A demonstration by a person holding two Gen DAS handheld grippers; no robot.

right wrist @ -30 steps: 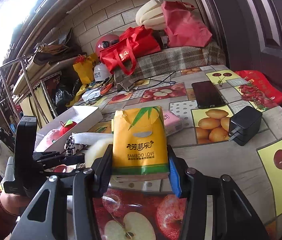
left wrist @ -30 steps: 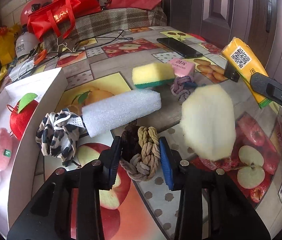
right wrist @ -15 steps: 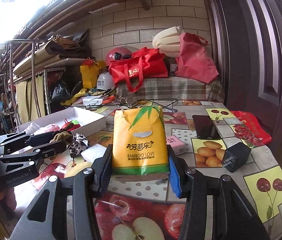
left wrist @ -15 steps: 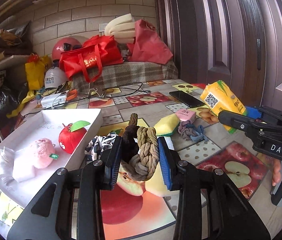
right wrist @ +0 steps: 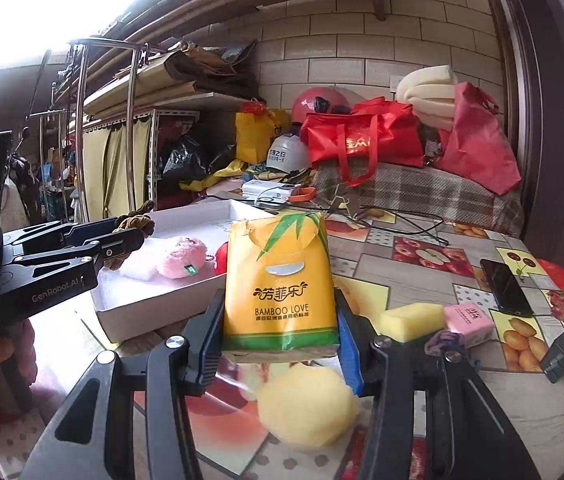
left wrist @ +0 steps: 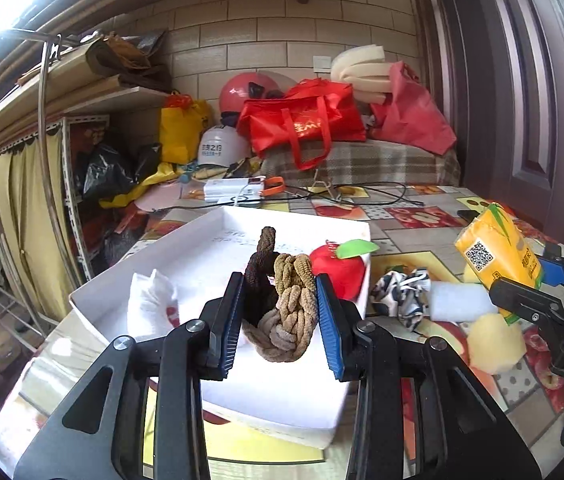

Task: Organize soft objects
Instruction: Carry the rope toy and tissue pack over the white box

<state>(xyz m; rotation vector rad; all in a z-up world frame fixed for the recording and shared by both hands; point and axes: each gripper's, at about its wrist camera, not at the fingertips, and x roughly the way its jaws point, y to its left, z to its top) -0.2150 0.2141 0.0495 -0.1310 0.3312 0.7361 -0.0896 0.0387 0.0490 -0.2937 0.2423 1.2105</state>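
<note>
My left gripper [left wrist: 277, 316] is shut on a braided brown and tan rope knot [left wrist: 282, 312] and holds it above the white box [left wrist: 217, 256]. The box holds a red apple plush [left wrist: 338, 270], a white cloth [left wrist: 147, 304] and a pink plush [right wrist: 181, 256]. My right gripper [right wrist: 279, 344] is shut on a yellow tissue pack [right wrist: 279, 284], raised over the table to the right of the box. The left gripper [right wrist: 121, 240] also shows in the right wrist view, over the box's near left side.
On the fruit-print table lie a pale yellow sponge [right wrist: 308, 414], a yellow-green sponge [right wrist: 412, 320], a pink pack [right wrist: 468, 318], a purple hair tie [right wrist: 444, 340], a black-white scrunchie [left wrist: 402, 292], a white foam roll [left wrist: 460, 302], a phone [right wrist: 506, 286] and a black charger [right wrist: 562, 354].
My left gripper lifted the rope knot off the table and swung it left over the white box. The right gripper rose slightly, still holding the tissue pack.
</note>
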